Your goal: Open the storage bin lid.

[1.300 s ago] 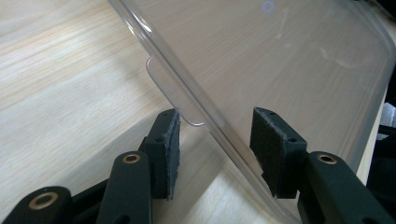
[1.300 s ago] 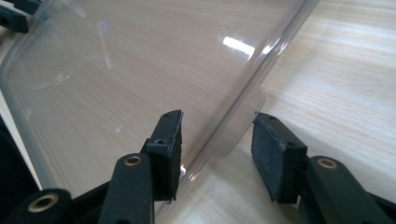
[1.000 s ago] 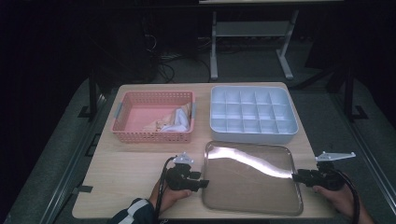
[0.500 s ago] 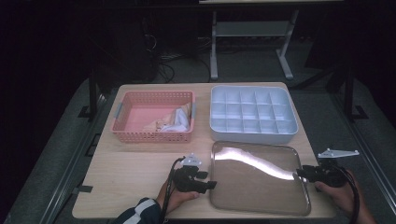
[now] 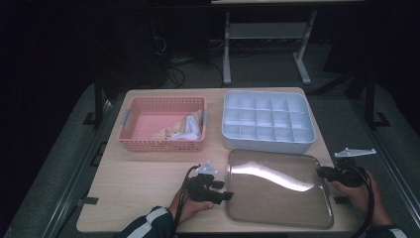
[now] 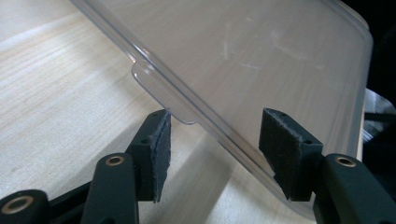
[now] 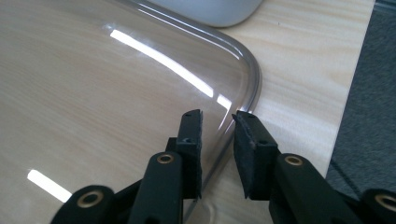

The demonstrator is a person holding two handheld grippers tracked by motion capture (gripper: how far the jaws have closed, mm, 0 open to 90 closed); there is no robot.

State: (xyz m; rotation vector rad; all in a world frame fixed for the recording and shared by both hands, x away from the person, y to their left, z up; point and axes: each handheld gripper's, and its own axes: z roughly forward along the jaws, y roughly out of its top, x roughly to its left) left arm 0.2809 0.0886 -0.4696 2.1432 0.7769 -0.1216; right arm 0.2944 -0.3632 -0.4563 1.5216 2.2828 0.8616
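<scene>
Clear rectangular plastic lid (image 5: 280, 187) flanked by both grippers

At nine o'clock the left gripper (image 6: 212, 140) is spread around its rim; at three o'clock the right gripper (image 7: 217, 123), jaws just closing, is nearly pinching it.

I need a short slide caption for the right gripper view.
Right gripper straddling the rim of the clear plastic lid on the light wooden table.

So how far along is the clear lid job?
Done: nothing yet; the clear lid lies on the table, off the compartment box. In hand: left gripper and right gripper straddle its opposite edges, left jaws just opening, right closing, not gripping. To do: clamp, lift, likely onto the box.
</scene>
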